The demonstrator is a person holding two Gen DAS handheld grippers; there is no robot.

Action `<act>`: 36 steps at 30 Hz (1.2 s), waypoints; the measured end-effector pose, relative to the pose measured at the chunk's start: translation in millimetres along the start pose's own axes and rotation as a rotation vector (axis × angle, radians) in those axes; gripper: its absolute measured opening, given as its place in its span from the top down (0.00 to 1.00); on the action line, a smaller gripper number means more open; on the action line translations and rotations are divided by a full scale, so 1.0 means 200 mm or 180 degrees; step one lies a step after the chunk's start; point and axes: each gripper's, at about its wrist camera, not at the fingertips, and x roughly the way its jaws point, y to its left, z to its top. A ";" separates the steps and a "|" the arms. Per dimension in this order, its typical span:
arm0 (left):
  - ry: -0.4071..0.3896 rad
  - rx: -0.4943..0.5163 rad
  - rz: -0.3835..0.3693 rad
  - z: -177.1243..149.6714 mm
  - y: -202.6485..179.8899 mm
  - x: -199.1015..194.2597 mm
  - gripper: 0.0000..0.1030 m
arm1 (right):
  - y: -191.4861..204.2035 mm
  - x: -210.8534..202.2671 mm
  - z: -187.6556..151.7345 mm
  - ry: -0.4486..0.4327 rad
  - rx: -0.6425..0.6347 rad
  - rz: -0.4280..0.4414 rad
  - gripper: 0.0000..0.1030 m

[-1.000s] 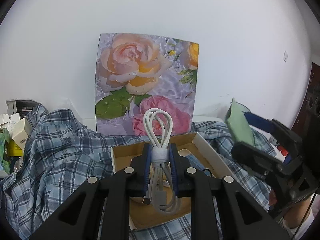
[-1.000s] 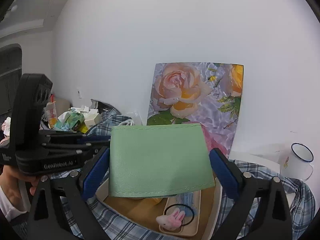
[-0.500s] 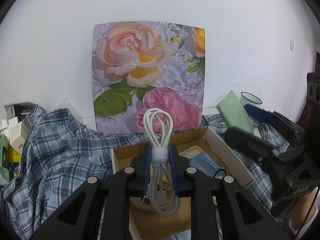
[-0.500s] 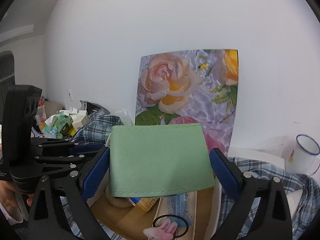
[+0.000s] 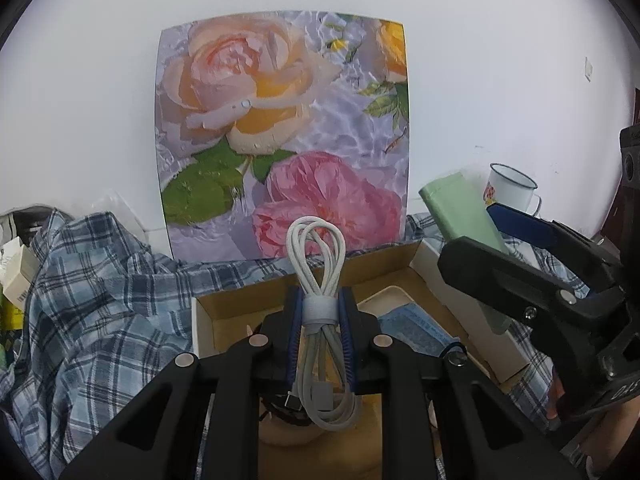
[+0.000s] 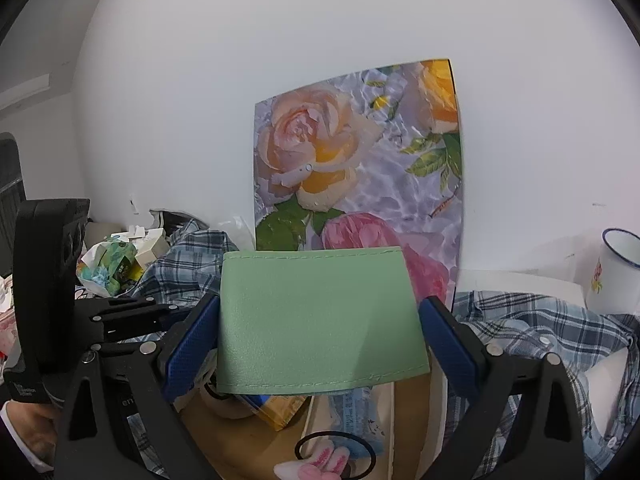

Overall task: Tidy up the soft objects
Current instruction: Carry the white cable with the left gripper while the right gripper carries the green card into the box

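Observation:
My left gripper (image 5: 319,320) is shut on a coiled white cable (image 5: 320,264) bound by a grey strap, held upright above an open cardboard box (image 5: 204,316). My right gripper (image 6: 320,336) is shut on a pale green leather pouch (image 6: 320,320), gripped by its two side edges above the same box (image 6: 208,420). The pouch also shows in the left wrist view (image 5: 460,212), with the right gripper (image 5: 516,256) at the right. The box holds a blue packet (image 6: 352,412), a yellow packet (image 6: 280,408) and a black hair tie with a pink bunny (image 6: 320,460).
A blue plaid shirt (image 5: 92,300) covers the table around the box. A rose picture (image 5: 280,140) leans on the white wall behind. A white enamel mug (image 5: 508,188) stands at the back right. Boxes and packets (image 6: 116,260) are piled at the left.
Both grippers have moved forward and lower over the box with their loads still held. The rose picture looms larger, and the right gripper has shifted right toward the mug.

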 end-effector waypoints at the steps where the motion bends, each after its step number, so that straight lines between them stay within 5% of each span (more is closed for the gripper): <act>1: 0.0003 0.0007 0.0008 -0.01 0.00 0.01 0.81 | -0.01 0.01 -0.01 0.0010 0.0013 -0.0002 0.06; 21: 0.0269 -0.0115 -0.0035 -0.08 0.02 0.18 0.81 | -0.11 0.24 -0.17 0.0560 0.0325 0.0102 0.04; 22: 0.0273 -0.0115 -0.0035 -0.07 0.02 0.19 0.77 | -0.11 0.25 -0.18 0.0579 0.0349 0.0107 0.01; 24: 0.0260 -0.0104 0.0081 -0.07 0.02 0.17 0.33 | -0.13 0.25 -0.18 0.0602 0.0421 0.0094 0.00; 25: 0.0205 -0.0086 0.0136 -0.07 0.01 0.16 0.00 | -0.14 0.24 -0.18 0.0597 0.0434 0.0084 0.00; 27: 0.0033 -0.0043 0.0176 -0.07 0.01 0.13 0.00 | -0.15 0.23 -0.18 0.0568 0.0472 0.0099 0.00; 36: 0.0072 -0.0067 0.0133 -0.09 0.03 0.12 0.00 | -0.15 0.22 -0.18 0.0581 0.0456 0.0037 0.00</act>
